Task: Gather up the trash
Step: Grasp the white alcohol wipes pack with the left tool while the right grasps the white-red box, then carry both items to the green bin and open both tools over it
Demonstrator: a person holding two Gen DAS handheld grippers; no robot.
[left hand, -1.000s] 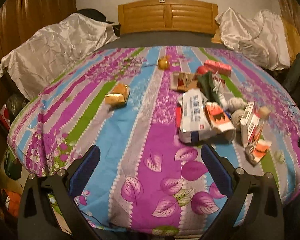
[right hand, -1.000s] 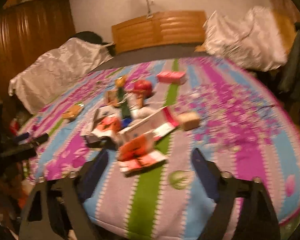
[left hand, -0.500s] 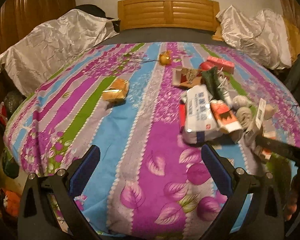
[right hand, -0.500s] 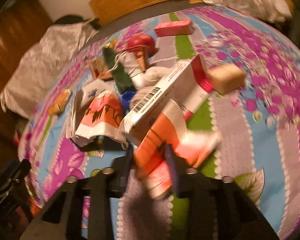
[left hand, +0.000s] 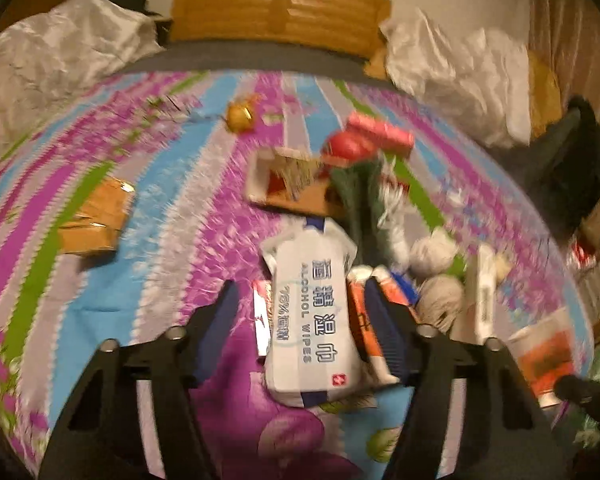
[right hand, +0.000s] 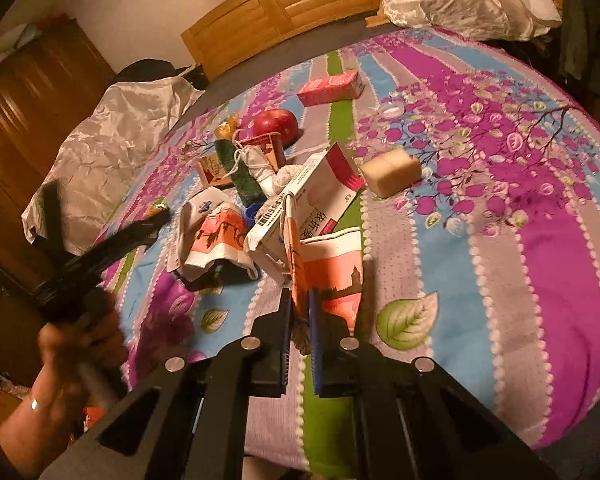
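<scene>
Both hands are at the pick-up step on the bed [right hand: 540,240], working the litter heap around the white alcohol wipes pack [left hand: 314,320], taken here as landmark. The left gripper [left hand: 300,304] straddles that pack, its fingers closing at about half width; the blur hides whether the pads touch it yet. Right of the pack, the right gripper [right hand: 299,312] has its fingers narrowed tight on the edge of an orange-and-white paper cup [right hand: 332,272]. Next, I judge, the cup must lift clear without dragging the white-and-red carton [right hand: 312,200] leaning against it. An orange wrapper [left hand: 364,312] crowds the pack's right side. Beyond the pack lie an apple [right hand: 275,123] and a pink box [right hand: 332,87]; a brown box [left hand: 94,218] sits well to its left
</scene>
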